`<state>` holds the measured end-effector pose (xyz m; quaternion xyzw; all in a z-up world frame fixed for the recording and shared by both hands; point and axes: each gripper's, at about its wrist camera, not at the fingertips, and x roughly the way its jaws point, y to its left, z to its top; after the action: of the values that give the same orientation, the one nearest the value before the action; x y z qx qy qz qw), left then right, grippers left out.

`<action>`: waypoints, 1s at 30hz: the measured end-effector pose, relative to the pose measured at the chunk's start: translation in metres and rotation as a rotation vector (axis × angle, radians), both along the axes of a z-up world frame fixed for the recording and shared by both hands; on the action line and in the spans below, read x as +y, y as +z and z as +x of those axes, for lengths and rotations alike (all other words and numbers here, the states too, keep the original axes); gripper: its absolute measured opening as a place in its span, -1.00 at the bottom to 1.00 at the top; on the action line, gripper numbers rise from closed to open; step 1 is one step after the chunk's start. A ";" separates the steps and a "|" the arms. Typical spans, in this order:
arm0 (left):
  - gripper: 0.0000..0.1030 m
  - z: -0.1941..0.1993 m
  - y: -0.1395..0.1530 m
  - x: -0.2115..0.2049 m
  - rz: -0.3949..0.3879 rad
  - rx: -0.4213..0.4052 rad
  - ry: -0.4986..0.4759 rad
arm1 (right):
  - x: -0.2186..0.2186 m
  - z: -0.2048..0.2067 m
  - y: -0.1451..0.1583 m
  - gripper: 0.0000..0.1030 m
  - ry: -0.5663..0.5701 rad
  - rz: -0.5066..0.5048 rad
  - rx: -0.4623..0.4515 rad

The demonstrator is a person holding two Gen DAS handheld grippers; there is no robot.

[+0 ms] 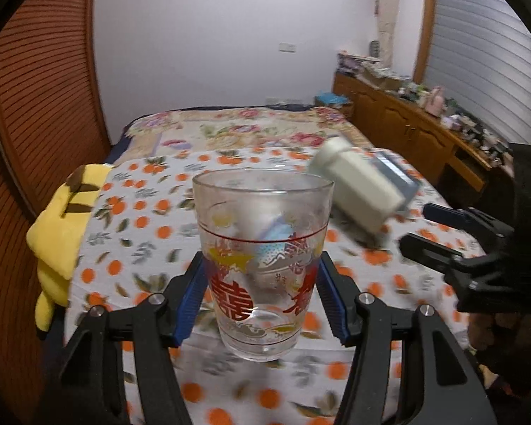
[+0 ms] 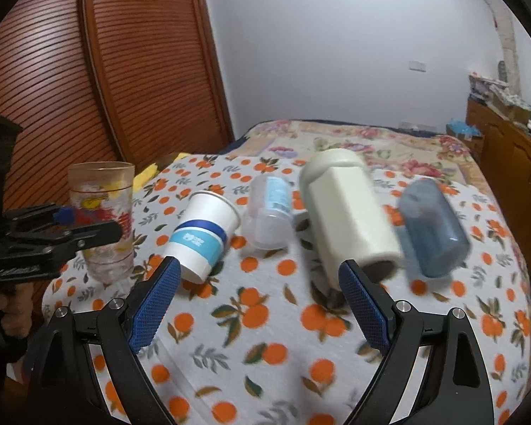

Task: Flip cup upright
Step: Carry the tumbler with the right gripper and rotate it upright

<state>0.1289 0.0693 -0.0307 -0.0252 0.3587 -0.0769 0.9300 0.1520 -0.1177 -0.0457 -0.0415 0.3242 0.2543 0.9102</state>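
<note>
A clear glass cup (image 1: 262, 258) with red and yellow print stands upright, mouth up, between the blue pads of my left gripper (image 1: 262, 276), which is shut on its lower half. In the right wrist view the same cup (image 2: 102, 212) is at the left, held by the left gripper (image 2: 88, 226), its base at the cloth. My right gripper (image 2: 258, 283) is open and empty above the cloth. In front of it lie a white paper cup (image 2: 203, 233), a clear plastic cup (image 2: 269, 212), a cream cup (image 2: 350, 216) and a blue-grey cup (image 2: 432, 226), all on their sides.
An orange-print cloth (image 2: 265, 336) covers the table. A yellow plush toy (image 1: 60, 233) lies at its left edge. A bed with a floral blanket (image 1: 237, 127) is behind, a wooden louvred door (image 2: 88, 71) at left, and a cluttered wooden cabinet (image 1: 407, 124) at right.
</note>
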 end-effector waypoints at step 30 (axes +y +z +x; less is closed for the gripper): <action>0.14 0.011 -0.051 -0.151 -0.123 0.200 -0.184 | -0.142 -0.048 -0.010 0.80 -0.222 0.049 0.022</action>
<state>0.1403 -0.0817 -0.0814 -0.0565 0.4450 -0.1809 0.8753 0.1042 -0.2601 -0.0558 0.0197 0.3306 0.1603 0.9298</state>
